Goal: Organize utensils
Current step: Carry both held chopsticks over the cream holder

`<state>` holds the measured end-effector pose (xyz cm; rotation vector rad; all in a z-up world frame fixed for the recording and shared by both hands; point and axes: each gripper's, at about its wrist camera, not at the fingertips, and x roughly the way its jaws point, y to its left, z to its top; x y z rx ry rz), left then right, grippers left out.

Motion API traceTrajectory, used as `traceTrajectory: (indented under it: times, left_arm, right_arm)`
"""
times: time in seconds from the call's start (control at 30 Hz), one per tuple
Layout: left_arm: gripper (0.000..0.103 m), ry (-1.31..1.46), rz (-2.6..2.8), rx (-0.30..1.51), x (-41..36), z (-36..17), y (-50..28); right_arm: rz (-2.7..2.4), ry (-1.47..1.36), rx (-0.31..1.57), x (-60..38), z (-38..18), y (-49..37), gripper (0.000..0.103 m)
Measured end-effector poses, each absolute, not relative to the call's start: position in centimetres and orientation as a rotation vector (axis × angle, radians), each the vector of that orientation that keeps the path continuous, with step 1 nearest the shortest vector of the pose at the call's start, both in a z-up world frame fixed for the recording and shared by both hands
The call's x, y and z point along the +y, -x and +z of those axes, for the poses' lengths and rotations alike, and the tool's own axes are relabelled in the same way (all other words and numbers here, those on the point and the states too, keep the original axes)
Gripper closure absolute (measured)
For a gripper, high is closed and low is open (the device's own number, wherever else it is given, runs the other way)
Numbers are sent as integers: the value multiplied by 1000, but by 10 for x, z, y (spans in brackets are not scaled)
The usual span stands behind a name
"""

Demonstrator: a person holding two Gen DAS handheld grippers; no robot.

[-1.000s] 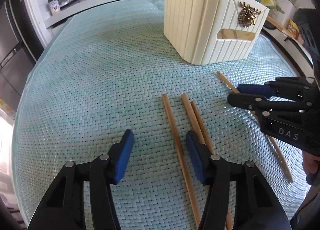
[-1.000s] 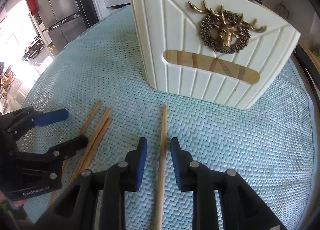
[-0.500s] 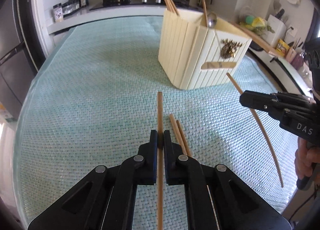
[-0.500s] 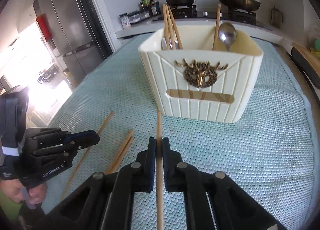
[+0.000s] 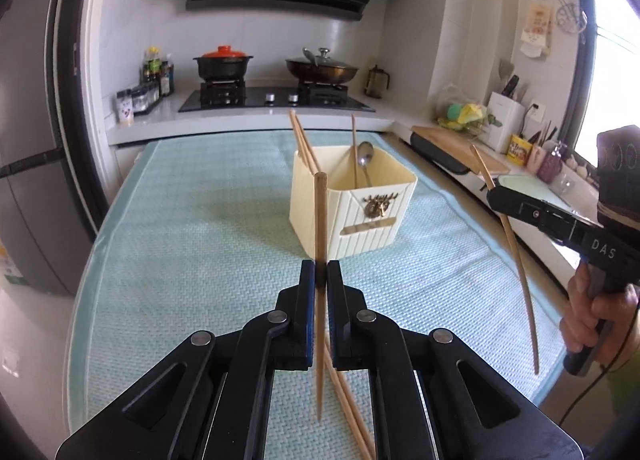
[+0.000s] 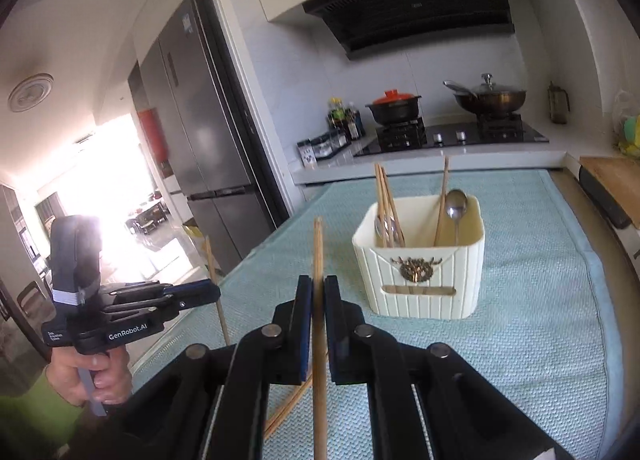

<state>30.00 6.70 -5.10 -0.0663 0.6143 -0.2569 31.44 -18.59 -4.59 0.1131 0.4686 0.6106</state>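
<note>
Both grippers clamped, one chopstick each.
Left gripper [image 5: 320, 280] grips a chopstick [image 5: 320, 220]; right gripper [image 6: 318, 292] grips another [image 6: 318, 252]. Both are raised near the holder [image 5: 360, 220], apparently above the mat [image 5: 180, 240].

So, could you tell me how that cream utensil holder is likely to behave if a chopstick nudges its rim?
The utensil holder looks like thin, light plastic, so it may slide on the woven mat. Its broad flat base probably resists tipping. The tall chopsticks and spoon leaning inside would likely rattle or shift.
</note>
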Motion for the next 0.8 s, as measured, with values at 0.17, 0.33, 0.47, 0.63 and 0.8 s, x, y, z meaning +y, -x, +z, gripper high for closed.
traceTrajectory:
  times: [0.17,0.33,0.47,0.63,0.8]
  left_arm:
    - [99,75,-255,593,69,-46,-295]
    - [99,80,-252,596,70,-48,-291]
    - [99,88,-246,590,73,-49,-287]
    - [99,100,-247,586,77,-46,-288]
    - [99,97,-244,571,78,-40,-286]
  right_arm:
    - [630,-118,460,-187,-44,-303,97]
    - [624,-116,498,-183,-50,-306,96]
    - [671,-231,529,-194,-61,-310,96]
    - [647,-174,513,-191,-59,-303,97]
    - [610,-53,450,-182,-47,-289,96]
